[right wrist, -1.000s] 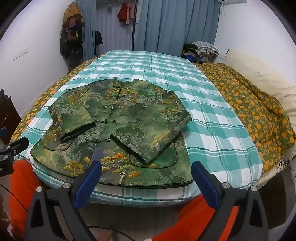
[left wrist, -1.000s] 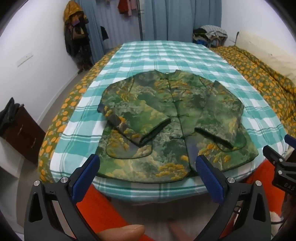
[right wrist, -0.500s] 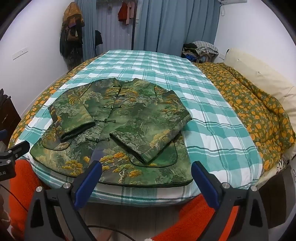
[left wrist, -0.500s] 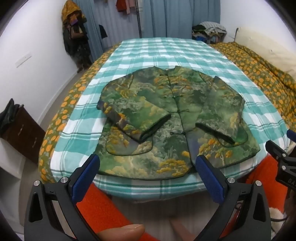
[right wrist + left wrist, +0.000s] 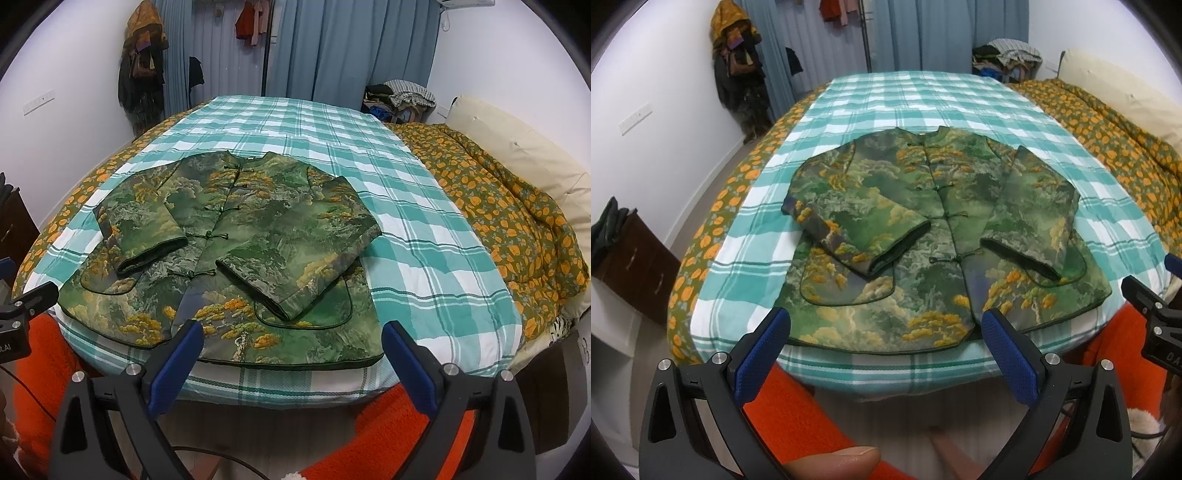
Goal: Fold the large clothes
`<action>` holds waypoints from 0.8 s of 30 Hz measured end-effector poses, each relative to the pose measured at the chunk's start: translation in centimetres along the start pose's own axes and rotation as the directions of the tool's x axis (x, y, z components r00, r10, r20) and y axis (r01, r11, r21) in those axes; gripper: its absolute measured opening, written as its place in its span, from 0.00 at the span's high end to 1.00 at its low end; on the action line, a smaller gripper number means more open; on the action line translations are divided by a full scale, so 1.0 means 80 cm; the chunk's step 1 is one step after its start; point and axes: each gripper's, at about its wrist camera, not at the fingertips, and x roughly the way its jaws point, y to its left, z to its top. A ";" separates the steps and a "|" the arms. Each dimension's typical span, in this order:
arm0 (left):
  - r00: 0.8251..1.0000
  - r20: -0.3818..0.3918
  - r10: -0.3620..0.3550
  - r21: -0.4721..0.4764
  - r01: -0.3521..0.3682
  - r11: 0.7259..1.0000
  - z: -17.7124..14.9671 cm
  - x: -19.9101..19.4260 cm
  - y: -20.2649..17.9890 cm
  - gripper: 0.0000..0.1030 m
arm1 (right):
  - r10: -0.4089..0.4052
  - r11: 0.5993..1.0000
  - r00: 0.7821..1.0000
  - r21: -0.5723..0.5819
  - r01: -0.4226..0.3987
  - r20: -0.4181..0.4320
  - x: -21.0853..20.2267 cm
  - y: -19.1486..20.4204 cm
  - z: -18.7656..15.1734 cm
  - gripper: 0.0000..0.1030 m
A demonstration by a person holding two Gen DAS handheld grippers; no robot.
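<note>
Blue-padded fingers (image 5: 762, 354) of the left gripper (image 5: 882, 328) stand wide apart, holding nothing; the right gripper (image 5: 291, 339) is likewise spread and bare. Just beyond, the green jacket (image 5: 934, 236) lies flat, sleeves folded in, near the bed's (image 5: 424, 236) front edge. Curtains (image 5: 332, 48) hang behind.

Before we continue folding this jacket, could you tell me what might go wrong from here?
1. The jacket looks thick and padded, so both sleeves, already folded across the front, may slide off when the hem is lifted.
2. The hem lies close to the edge of the bed; a pull toward the person could drag it off.
3. The left gripper and right gripper are both open and apart from the cloth; uneven pinches could give a crooked fold.
</note>
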 end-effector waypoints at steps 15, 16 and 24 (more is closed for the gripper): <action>1.000 -0.008 0.002 0.004 -0.002 1.000 -0.003 0.002 0.001 0.00 | -0.001 1.000 1.000 0.000 0.001 -0.003 0.000 0.000 0.000 0.04; 1.000 -0.009 0.002 0.004 -0.002 1.000 -0.003 0.002 0.001 0.00 | -0.002 1.000 1.000 -0.001 0.002 -0.002 0.001 0.001 0.001 0.04; 1.000 -0.011 0.002 0.011 -0.002 1.000 -0.009 0.000 -0.001 0.00 | -0.003 1.000 1.000 -0.004 0.003 -0.003 0.000 0.000 0.001 0.04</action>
